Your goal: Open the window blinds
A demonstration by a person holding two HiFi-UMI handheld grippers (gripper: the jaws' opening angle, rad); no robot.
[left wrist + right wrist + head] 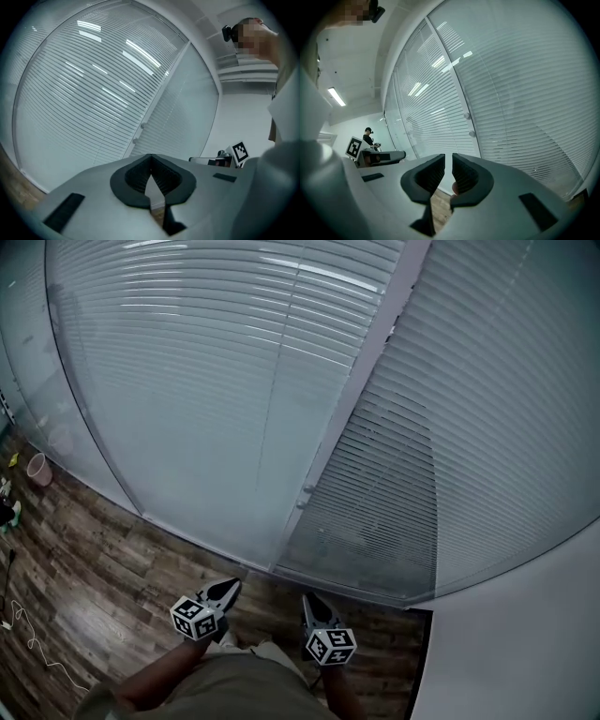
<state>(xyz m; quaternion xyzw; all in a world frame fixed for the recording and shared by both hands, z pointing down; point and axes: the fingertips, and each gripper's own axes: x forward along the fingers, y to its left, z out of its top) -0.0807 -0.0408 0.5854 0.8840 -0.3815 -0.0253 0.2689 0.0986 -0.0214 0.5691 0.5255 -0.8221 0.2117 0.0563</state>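
Two panels of window blinds (216, 381) hung fully lowered, straight ahead.
Below them, near the wood floor (94, 559), the left gripper (231, 587) pointed forward, pinched closed and empty; the right gripper (308, 600) sat alongside, cracked a sliver, holding nothing.

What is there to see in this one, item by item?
blinds: two panels, white, straight ahead
post: one, pale grey, between the panels
knobs: two, pale, on the post
floor: one, brown wood, below the blinds
cup: one, pink, on the floor at far left
cable: one, white, on the floor at lower left
wall: one, white, at right
other person: one, dark top, far off along the blinds
left gripper: one, grey, low before the blinds, jaws together, empty
right gripper: one, grey, beside it, jaws slightly apart, empty
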